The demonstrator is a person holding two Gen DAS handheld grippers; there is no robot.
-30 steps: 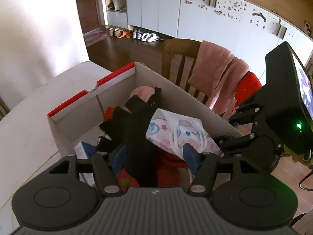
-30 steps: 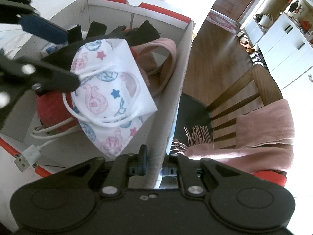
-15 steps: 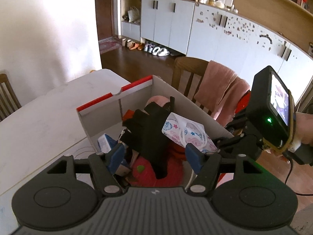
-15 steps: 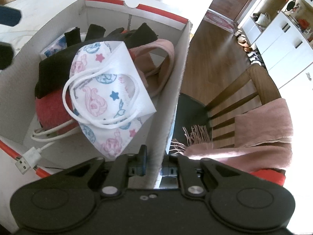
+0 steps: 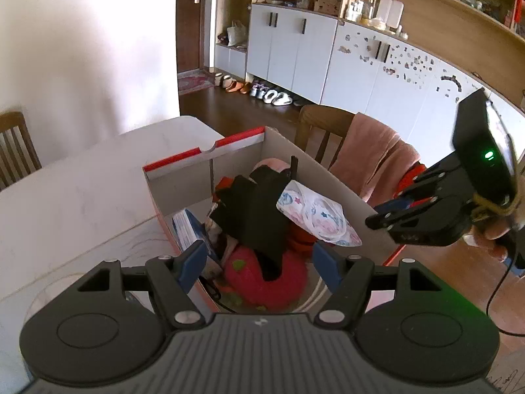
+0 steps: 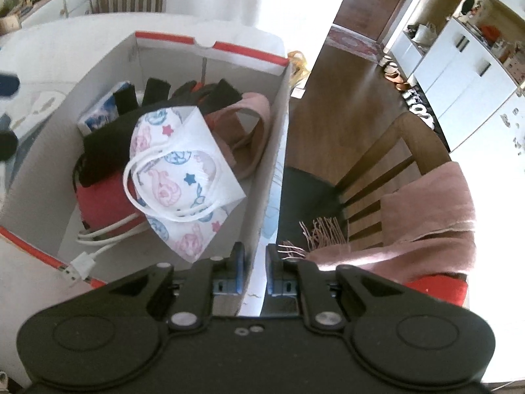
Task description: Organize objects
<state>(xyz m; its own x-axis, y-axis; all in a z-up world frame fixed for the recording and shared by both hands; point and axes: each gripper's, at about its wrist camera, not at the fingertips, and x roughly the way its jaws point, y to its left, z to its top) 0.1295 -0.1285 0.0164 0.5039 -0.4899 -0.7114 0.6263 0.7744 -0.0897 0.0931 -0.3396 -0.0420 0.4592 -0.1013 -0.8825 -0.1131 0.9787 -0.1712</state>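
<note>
White tabletop: cardboard box held mask, glove, cable — seemingly mostly packed. Left gripper gaped empty at 6 o'clock; right gripper clamped box wall.

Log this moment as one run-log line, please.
left gripper: open, empty, above box | right gripper: shut on box wall | face mask: in box, topmost

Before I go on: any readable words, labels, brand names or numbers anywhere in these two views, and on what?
None can be read.
Blue and white packet in the box: has print, too blurred to read.
Face mask: only pictures, stars and swirls, no words.
Cupboard doors: small stickers, no letters legible.
</note>
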